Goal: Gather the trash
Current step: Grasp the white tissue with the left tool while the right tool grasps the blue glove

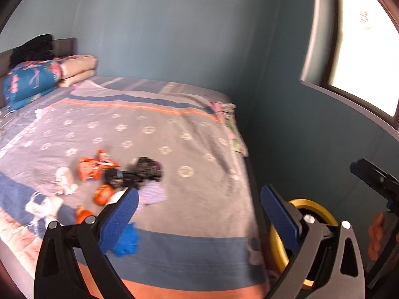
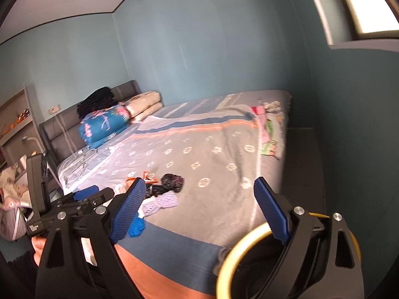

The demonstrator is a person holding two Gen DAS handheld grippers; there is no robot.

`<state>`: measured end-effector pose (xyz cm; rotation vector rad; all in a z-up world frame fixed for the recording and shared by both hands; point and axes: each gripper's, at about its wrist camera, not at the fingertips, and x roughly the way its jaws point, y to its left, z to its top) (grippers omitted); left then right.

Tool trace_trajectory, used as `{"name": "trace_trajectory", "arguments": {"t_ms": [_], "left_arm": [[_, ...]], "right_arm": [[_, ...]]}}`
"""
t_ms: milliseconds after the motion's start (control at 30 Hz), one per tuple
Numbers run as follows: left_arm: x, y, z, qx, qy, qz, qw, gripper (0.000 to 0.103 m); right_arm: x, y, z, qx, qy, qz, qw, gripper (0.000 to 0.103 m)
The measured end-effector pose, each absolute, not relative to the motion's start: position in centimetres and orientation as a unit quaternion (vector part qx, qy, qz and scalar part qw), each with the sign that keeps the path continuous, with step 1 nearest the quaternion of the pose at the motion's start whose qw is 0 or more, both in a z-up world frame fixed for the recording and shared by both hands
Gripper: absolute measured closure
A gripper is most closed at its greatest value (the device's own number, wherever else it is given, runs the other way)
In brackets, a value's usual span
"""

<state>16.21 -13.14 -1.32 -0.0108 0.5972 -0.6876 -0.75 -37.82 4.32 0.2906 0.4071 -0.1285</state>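
Trash lies in a loose heap on the grey patterned bed cover (image 1: 174,134): orange wrappers (image 1: 93,168), white tissues (image 1: 65,180), a dark wrapper (image 1: 147,168), a pale purple paper (image 1: 152,193) and a crumpled blue piece (image 1: 127,241). My left gripper (image 1: 199,199) hangs open and holds nothing above the bed's near end, right of the heap. A yellow-rimmed bin (image 1: 311,209) stands off the bed's corner behind the left gripper's right finger. In the right wrist view my right gripper (image 2: 200,186) is open with nothing in it above the same bin (image 2: 239,246), and the dark wrapper (image 2: 173,180) lies ahead of it.
Folded quilts (image 1: 32,79) and a dark bundle lie against the headboard (image 2: 62,129). A pink and green cloth (image 1: 232,129) hangs over the far bed corner. Blue walls close in behind and to the right, with a window (image 1: 361,49). A shelf (image 2: 15,124) stands left of the bed.
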Motion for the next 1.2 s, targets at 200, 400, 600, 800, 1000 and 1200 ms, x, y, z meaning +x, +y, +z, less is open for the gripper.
{"name": "trace_trajectory", "arguments": {"t_ms": [200, 400, 600, 800, 1000, 1200], "left_arm": [[18.9, -8.1, -1.9, -0.022, 0.29, -0.276, 0.916, 0.008], [21.2, -3.8, -3.2, -0.032, 0.296, -0.229, 0.927, 0.008], [23.4, -0.4, -5.1, -0.033, 0.308, -0.187, 0.932, 0.008], [25.0, 2.1, -7.3, -0.034, 0.32, -0.155, 0.934, 0.008], [26.9, 4.0, -10.0, -0.036, 0.344, -0.127, 0.93, 0.008], [29.3, 5.9, -13.2, -0.042, 0.374, -0.095, 0.922, 0.008]], "right_arm": [[3.1, -34.5, 3.5, 0.131, 0.205, -0.024, 0.97, 0.017], [6.2, -32.2, 2.2, 0.129, 0.214, 0.001, 0.968, 0.017], [10.3, -28.7, -0.4, 0.112, 0.24, 0.023, 0.964, 0.017], [14.0, -25.5, -3.6, 0.092, 0.267, 0.043, 0.958, 0.017], [17.7, -22.9, -7.6, 0.068, 0.303, 0.047, 0.949, 0.017], [21.0, -20.3, -11.9, 0.045, 0.342, 0.052, 0.937, 0.017]]}}
